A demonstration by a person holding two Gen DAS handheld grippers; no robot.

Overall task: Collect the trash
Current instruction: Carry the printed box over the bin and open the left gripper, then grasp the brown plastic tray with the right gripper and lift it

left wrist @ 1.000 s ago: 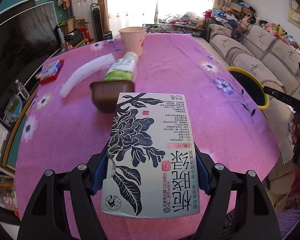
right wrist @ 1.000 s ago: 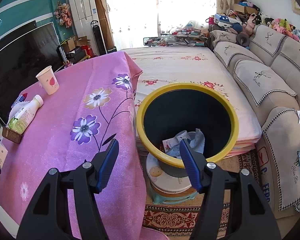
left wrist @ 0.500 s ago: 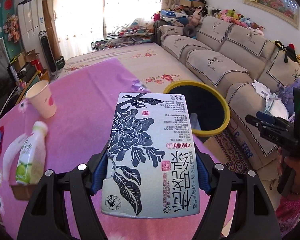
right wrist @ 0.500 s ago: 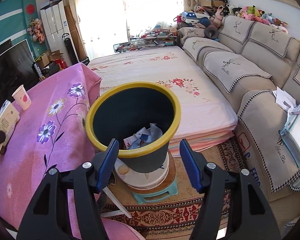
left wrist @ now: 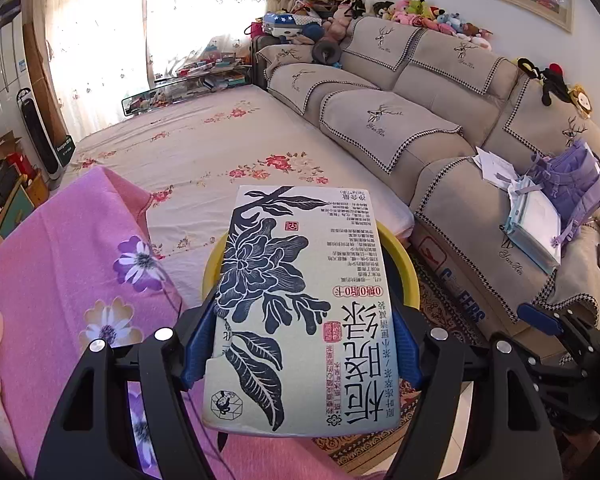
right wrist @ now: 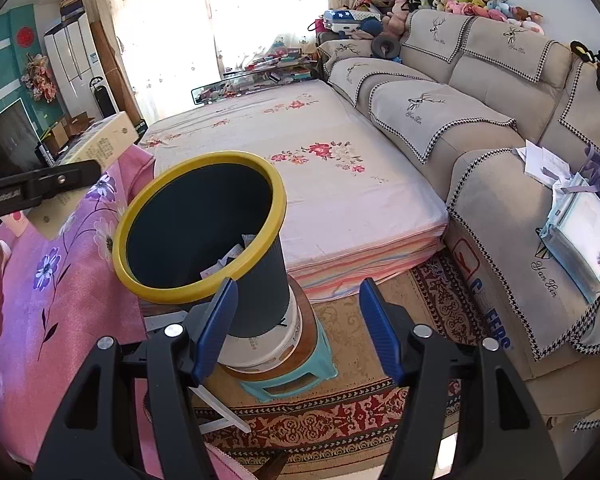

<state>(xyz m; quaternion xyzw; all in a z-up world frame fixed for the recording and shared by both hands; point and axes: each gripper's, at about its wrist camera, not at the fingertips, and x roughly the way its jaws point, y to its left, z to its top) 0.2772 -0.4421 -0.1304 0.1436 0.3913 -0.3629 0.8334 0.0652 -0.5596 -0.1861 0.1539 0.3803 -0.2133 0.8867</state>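
Note:
My left gripper (left wrist: 300, 344) is shut on a cream tea carton (left wrist: 300, 312) printed with dark blue flowers and Chinese text. The carton hangs above the yellow-rimmed dark trash bin (left wrist: 407, 272), hiding most of it. In the right wrist view the bin (right wrist: 200, 224) stands on a stack of stools beside the pink table, with crumpled paper inside. The carton (right wrist: 104, 144) and left gripper arm show at the left, above the table edge next to the bin. My right gripper (right wrist: 300, 320) is open and empty, just right of the bin's side.
A pink flowered tablecloth (left wrist: 60, 272) covers the table on the left. A low floral-sheeted bed (right wrist: 319, 168) lies behind the bin. A beige sofa (right wrist: 499, 152) with papers and a purple bag runs along the right. A patterned rug (right wrist: 339, 420) covers the floor.
My left gripper has swung right with the carton, from over the table to above the bin. My right gripper has shifted right, so the bin now sits to its left.

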